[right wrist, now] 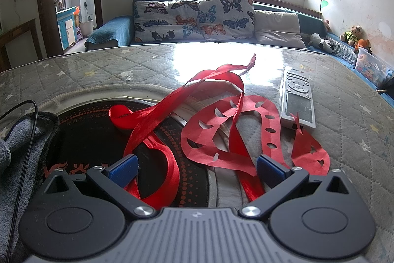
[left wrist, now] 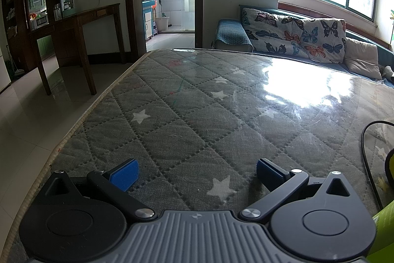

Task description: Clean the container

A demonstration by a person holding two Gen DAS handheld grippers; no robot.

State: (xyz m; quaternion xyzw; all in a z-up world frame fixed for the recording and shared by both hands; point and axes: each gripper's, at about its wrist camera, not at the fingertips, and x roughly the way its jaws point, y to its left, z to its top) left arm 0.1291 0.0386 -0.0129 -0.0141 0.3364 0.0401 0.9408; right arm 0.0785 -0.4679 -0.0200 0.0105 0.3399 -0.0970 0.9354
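Note:
My right gripper stands open just above a round black induction cooktop set into the quilted table. A red satin ribbon loops across the cooktop and passes between the blue pads. Beside it lies a red paper cut-out strip with small holes. A grey cloth rests at the cooktop's left edge. My left gripper is open over bare quilted table cover, holding nothing. No container shows clearly in either view.
A grey remote control lies right of the red paper. A black cable curves at the right of the left wrist view, near a yellow-green object. A sofa with butterfly cushions stands behind the table; a wooden desk stands left.

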